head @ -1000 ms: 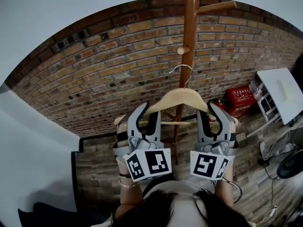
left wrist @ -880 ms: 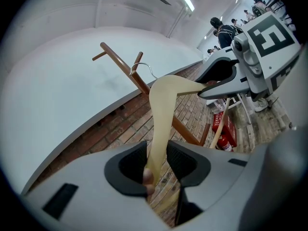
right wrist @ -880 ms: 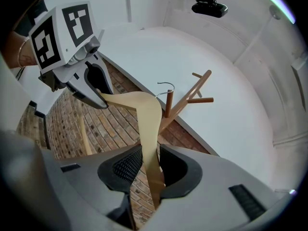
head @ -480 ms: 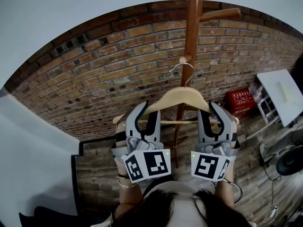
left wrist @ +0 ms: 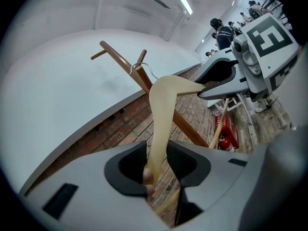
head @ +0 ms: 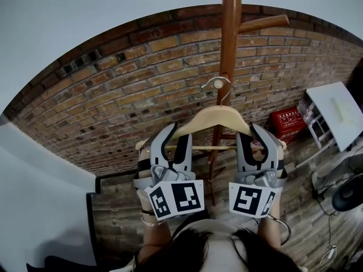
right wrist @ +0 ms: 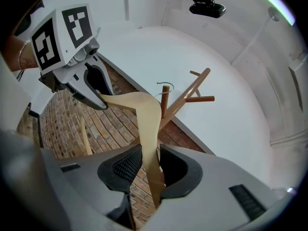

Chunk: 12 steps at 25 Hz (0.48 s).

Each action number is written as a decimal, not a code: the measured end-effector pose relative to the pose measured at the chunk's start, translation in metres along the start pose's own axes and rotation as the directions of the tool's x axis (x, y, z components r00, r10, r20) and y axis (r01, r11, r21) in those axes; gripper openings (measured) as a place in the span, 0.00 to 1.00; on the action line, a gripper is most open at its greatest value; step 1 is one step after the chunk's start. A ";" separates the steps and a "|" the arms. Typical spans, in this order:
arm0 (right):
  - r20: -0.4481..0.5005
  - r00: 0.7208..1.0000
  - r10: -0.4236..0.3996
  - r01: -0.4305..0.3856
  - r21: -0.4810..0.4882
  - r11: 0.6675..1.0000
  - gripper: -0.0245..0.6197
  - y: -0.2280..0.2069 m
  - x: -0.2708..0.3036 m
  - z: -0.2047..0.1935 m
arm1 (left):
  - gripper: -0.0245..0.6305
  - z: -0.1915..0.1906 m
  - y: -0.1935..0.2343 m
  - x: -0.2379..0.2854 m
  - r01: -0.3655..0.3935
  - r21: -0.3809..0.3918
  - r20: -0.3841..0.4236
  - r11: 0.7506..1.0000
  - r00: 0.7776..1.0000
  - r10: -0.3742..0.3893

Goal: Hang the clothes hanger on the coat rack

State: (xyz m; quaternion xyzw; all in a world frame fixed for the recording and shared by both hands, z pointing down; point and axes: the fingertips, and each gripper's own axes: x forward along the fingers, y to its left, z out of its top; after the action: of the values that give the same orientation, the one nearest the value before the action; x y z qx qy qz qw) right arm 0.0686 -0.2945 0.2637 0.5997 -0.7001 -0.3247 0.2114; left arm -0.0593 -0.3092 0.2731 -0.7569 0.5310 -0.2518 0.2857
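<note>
A pale wooden hanger (head: pixel 218 118) with a metal hook (head: pixel 221 83) is held level in front of the brown coat rack (head: pixel 229 38). The hook overlaps the tip of a short lower peg (head: pixel 216 85); I cannot tell whether it rests on it. My left gripper (head: pixel 174 137) is shut on the hanger's left arm, and my right gripper (head: pixel 256 136) is shut on its right arm. In the left gripper view the hanger (left wrist: pixel 163 109) runs out from between the jaws toward the rack (left wrist: pixel 139 73). The right gripper view shows the hanger (right wrist: pixel 147 124) clamped likewise, with the rack (right wrist: pixel 180 100) beyond.
A brick wall (head: pixel 130 101) stands right behind the rack. A longer peg (head: pixel 264 22) juts to the right higher up. A red box (head: pixel 289 118), a white tabletop (head: pixel 337 112) and a fan (head: pixel 349 194) are at the right. Several people (left wrist: pixel 224 30) stand far off.
Both grippers have lifted the hanger relative to the rack. The hook, which hung below the short peg, now sits at the peg's tip.
</note>
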 end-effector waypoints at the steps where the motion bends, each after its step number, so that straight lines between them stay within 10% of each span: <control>1: -0.004 1.000 -0.001 0.001 0.001 1.000 0.23 0.000 0.002 -0.001 | 0.24 -0.001 0.000 0.002 0.003 0.001 0.000 1.000 1.000 -0.003; 12: -0.045 0.999 -0.008 0.008 0.005 1.000 0.23 0.004 0.016 -0.017 | 0.24 -0.010 -0.007 0.024 0.041 0.004 -0.003 0.999 0.999 -0.041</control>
State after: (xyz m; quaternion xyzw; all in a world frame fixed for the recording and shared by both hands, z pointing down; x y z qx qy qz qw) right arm 0.0744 -0.3137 0.2763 0.6101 -0.6938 -0.3102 0.2241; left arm -0.0536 -0.3314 0.2870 -0.7666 0.5155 -0.2598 0.2813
